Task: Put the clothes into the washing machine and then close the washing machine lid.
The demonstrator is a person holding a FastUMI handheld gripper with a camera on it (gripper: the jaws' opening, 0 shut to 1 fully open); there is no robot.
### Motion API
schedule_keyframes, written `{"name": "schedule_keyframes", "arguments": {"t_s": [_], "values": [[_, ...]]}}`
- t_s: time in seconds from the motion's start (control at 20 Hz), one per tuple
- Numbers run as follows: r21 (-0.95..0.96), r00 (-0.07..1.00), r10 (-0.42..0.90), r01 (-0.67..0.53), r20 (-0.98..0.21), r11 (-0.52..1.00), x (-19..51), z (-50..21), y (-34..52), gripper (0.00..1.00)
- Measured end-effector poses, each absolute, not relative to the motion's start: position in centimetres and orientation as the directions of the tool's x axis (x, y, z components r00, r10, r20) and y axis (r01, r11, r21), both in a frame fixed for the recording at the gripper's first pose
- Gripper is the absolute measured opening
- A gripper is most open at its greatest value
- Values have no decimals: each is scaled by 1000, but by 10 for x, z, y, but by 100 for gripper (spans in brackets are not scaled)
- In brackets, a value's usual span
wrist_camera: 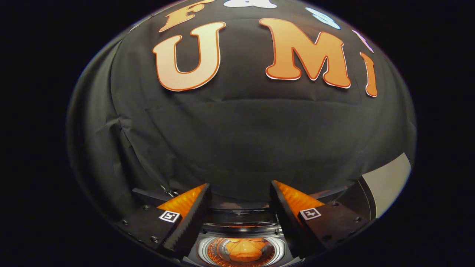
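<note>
Gripper (239,200) fingers are spread apart, nothing between them. Directly below and between them is the washing machine (241,226), top open, drum (241,252) visible. An orange bundle of clothes (243,251) sits down in the drum, so I judge the loading done. Lid not closed yet; a dark panel just beyond the fingertips looks like the raised lid (241,204), but can't confirm. Beyond that, only the black cloth wall (237,141).

Step in hand, as I read it: close the lid. Advice: keep the fingers apart or bring them together flat, reach past the opening, hook the lid's top edge, swing it down slowly. Check no cloth overhangs the rim first.
</note>
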State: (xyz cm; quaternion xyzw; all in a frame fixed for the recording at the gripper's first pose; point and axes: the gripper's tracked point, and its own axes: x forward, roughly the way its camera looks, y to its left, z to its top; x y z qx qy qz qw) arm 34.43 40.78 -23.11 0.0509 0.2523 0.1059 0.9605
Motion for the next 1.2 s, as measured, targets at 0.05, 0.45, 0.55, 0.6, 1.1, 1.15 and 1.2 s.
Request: {"name": "schedule_keyframes", "arguments": {"t_s": [0.05,0.45,0.55,0.6,1.1,1.15,1.2], "values": [[151,855,226,-175,-467,973,338,-231,409,100],[136,871,235,-194,-431,971,277,-230,401,100],[137,872,241,-201,-426,970,266,-230,399,100],[137,871,243,-203,-426,970,263,-232,399,100],[136,889,252,-215,-382,967,234,-246,396,100],[136,892,253,-218,-374,967,231,-246,397,100],[141,892,256,-218,-373,966,230,-248,397,100]]}}
